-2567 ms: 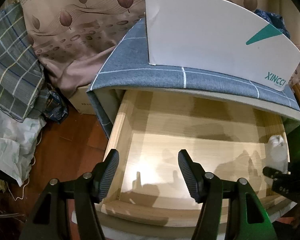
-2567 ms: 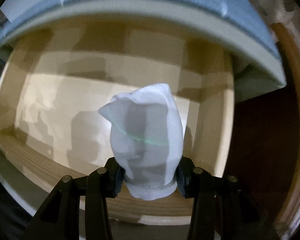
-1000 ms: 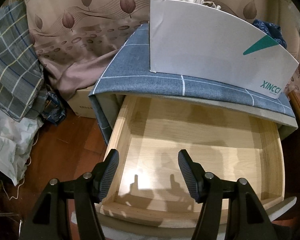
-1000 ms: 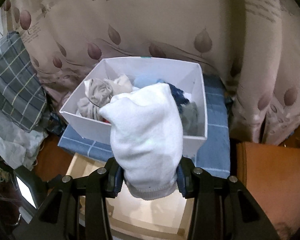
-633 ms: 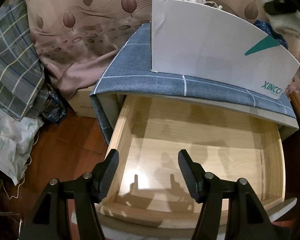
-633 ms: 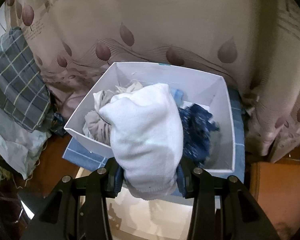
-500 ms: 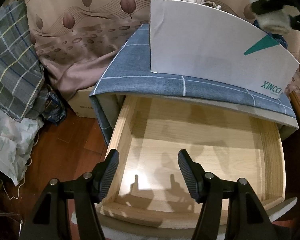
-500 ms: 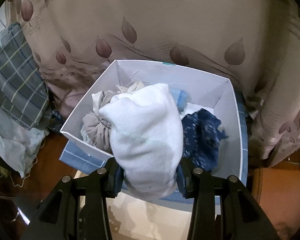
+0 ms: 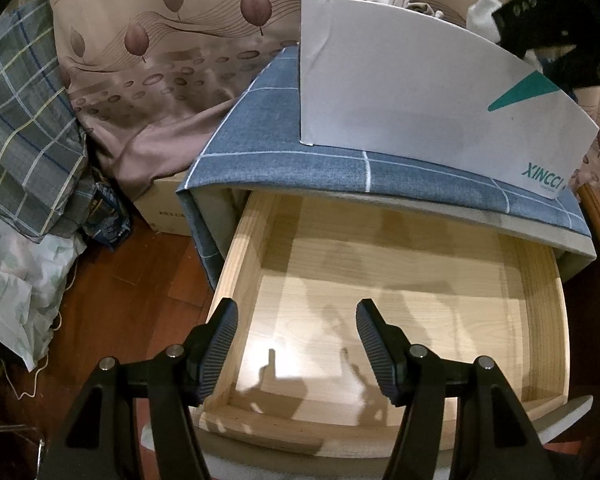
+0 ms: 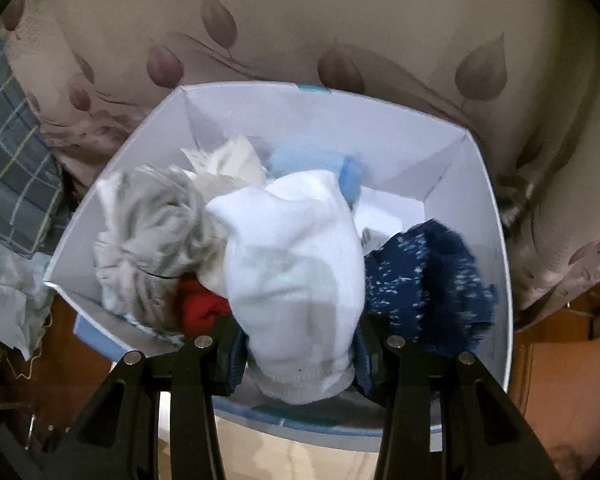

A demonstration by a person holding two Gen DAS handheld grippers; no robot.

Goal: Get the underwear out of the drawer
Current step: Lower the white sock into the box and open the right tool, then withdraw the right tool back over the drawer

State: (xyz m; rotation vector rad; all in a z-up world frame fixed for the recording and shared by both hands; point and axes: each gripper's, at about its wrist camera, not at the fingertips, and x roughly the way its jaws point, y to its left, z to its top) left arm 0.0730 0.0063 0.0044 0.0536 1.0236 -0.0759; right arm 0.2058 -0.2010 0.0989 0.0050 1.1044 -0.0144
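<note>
Right gripper (image 10: 300,356): both black jaws pinch a rolled white cotton underwear bundle (image 10: 292,272) at its ribbed hem. The bundle hangs over the open white cardboard box (image 10: 484,208), clear of the drawer.

Box contents, right wrist view: a grey-and-white striped bundle (image 10: 148,236) at left, a red piece (image 10: 200,308) low beside it, a cream piece (image 10: 228,160) and a light blue piece (image 10: 320,164) toward the back, a dark blue speckled bundle (image 10: 424,280) at right. Some blur here.

Box stands on top of the cabinet draped in blue cloth with thin white grid lines (image 9: 284,136).

Left gripper (image 9: 296,344): jaws spread wide, nothing between them, held over the front left part of the pale wooden drawer (image 9: 540,312). The drawer is pulled out; only 2 finger shadows lie on its bare floor.

Left wrist view, top right corner: the right gripper's black body with the white bundle showing just above the box rim.

Surroundings: beige curtain with brown leaf print (image 9: 172,40) behind the cabinet, plaid grey-blue cloth (image 9: 20,120) heaped at left, reddish wooden floor (image 9: 132,280) below.
</note>
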